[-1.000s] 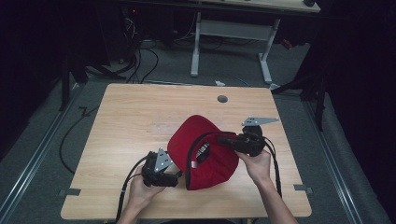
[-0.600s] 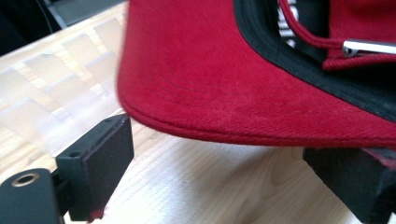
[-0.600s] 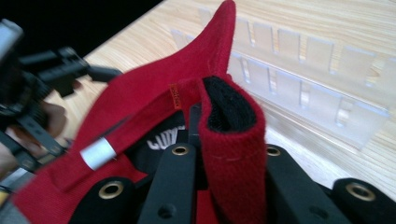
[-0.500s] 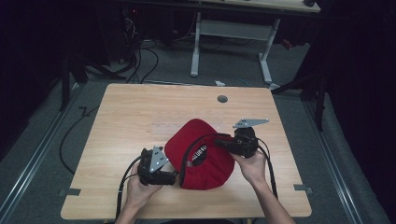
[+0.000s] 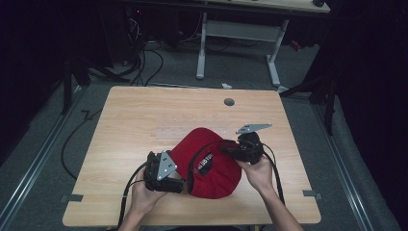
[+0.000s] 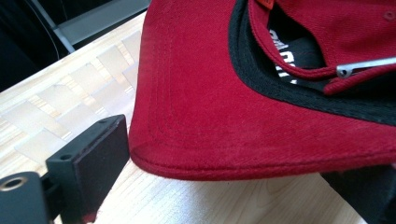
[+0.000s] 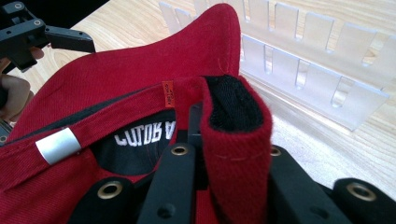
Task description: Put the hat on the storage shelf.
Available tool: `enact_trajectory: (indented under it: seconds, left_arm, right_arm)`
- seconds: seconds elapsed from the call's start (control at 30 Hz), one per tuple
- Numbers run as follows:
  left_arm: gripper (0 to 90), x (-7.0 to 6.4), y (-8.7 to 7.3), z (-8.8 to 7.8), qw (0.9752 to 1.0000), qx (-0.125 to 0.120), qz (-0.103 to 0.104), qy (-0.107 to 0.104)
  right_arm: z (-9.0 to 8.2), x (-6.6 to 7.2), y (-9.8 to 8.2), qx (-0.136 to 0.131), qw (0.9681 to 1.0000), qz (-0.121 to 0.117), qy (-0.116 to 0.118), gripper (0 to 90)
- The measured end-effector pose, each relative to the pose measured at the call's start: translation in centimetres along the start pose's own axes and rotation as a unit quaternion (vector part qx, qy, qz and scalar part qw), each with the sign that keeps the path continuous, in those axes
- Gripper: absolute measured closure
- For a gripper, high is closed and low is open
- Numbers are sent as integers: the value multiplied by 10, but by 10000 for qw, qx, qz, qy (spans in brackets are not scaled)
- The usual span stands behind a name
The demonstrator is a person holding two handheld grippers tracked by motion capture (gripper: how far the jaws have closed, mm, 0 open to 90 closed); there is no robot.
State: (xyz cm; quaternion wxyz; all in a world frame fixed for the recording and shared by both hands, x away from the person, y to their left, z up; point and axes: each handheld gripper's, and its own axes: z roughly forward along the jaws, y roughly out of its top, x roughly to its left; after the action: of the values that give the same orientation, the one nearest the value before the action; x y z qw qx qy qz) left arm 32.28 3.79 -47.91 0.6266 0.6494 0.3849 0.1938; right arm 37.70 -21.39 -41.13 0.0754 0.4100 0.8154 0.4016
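Red twill, stitched in neat rows along the brim, makes up the cap (image 5: 211,161) that we see lying upside down on the near half of the wooden table (image 5: 144,120), between the two hands. Its inside is lined in black, with white lettering on the lining and a small orange tag sewn at the seam. A red back strap runs through a silver metal buckle (image 7: 58,145). In the right gripper view, the right gripper (image 7: 224,154) has its jaws pressed together on a folded piece of the cap's rim, the black sweatband showing at the top of the fold. The left gripper (image 5: 166,172) sits at the cap's brim with its jaws spread wide; they have just been opening, and the brim lies between them without being pinched.
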Motion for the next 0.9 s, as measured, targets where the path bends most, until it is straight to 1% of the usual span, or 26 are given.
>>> enact_trajectory:
  seconds: [0.1, 0.13, 0.17, 0.3, 0.37, 0.47, 0.57, 0.6, 0.7, 0.73, 0.77, 0.87, 0.9]
  left_arm:
    - [85, -1, 0, 0, 10000, 27, 35, -18]
    - [103, -1, -1, 0, 9999, 73, 110, -6]
    - [122, -1, -1, 0, 9999, 89, 120, -16]
    - [176, -2, -3, 2, 9997, 173, 148, -23]
    - [224, -3, -3, 2, 9996, 166, 239, 27]
    - [288, -2, -1, 1, 9996, 165, 228, 33]
    - [350, -1, 0, -2, 9996, 159, 224, -24]
    - [391, -1, 0, -2, 9995, 189, 235, -50]
    - [450, 1, 1, -4, 9995, 279, 53, -146]
    - [466, 3, 3, -5, 9991, 326, -125, -235]
    - [486, 3, 4, -5, 9989, 346, -190, -259]
    - [537, 6, 8, -7, 9967, 450, -504, -446]
    - [558, 7, 9, -7, 9961, 495, -549, -489]
  right_arm:
    - [1, 0, 0, 23, 10000, 13, 12, 829]
    - [2, 0, 0, 65, 10000, 33, 27, 829]
    - [2, 1, 0, 84, 9999, 58, 53, 829]
    - [5, 1, 1, 100, 9996, 93, 266, 828]
    - [7, 3, 1, 145, 9994, 100, 310, 828]
    - [10, 6, 1, 186, 9990, 101, 395, 826]
    - [10, 6, 0, 197, 9988, 98, 441, 824]
    - [10, 6, 0, 211, 9987, 88, 451, 822]
    - [10, 7, 0, 249, 9986, 73, 470, 817]
    - [10, 7, -1, 244, 9985, 64, 486, 815]
    - [10, 7, -1, 232, 9983, 69, 526, 812]
    - [10, 5, -1, 171, 9979, 60, 620, 806]
    - [10, 5, -1, 169, 9978, 77, 642, 805]
